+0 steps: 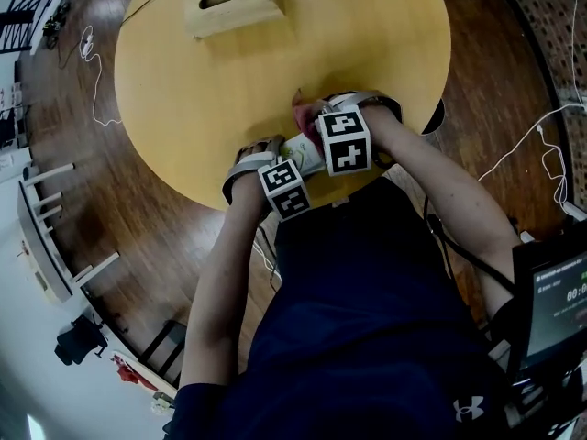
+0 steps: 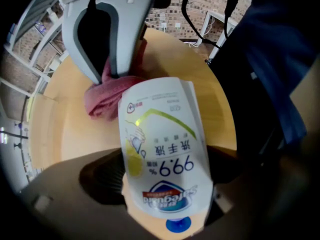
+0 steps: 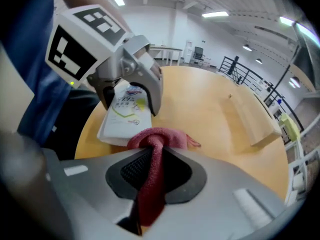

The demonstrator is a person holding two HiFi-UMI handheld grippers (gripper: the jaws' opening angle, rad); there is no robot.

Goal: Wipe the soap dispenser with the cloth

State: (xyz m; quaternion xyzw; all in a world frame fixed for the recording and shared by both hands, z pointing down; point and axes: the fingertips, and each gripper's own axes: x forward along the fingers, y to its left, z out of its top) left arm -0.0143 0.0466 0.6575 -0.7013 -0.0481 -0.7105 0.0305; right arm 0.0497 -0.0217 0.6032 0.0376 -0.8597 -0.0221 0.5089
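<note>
We see left gripper [image 2: 165, 194] clamped on white plastic soap dispenser [image 2: 162, 134] (flat on yellow round table [image 1: 229, 99]), right gripper [image 3: 150, 184] pinching red cloth [image 3: 157, 139] against it.

A round, pale wooden table [image 1: 211, 108] stands on a dark plank floor [image 1: 138, 246], with a slotted wooden box [image 1: 234, 3] at its far edge. White cables [image 1: 96, 81] trail left and right. Brick wall [image 2: 175, 4]; ceiling strip lights [image 3: 215, 14].

Table [image 1: 183, 81]: round, light wood, mid-frame.
Box [image 1: 234, 5]: wooden, oval slot on top, at table's far edge.
Floor [image 1: 110, 218]: dark wood planks, all round table.
Cable [image 1: 92, 71]: white, loose on floor, left of table.
Screen [image 1: 556, 302]: lit, lower rt.
</note>
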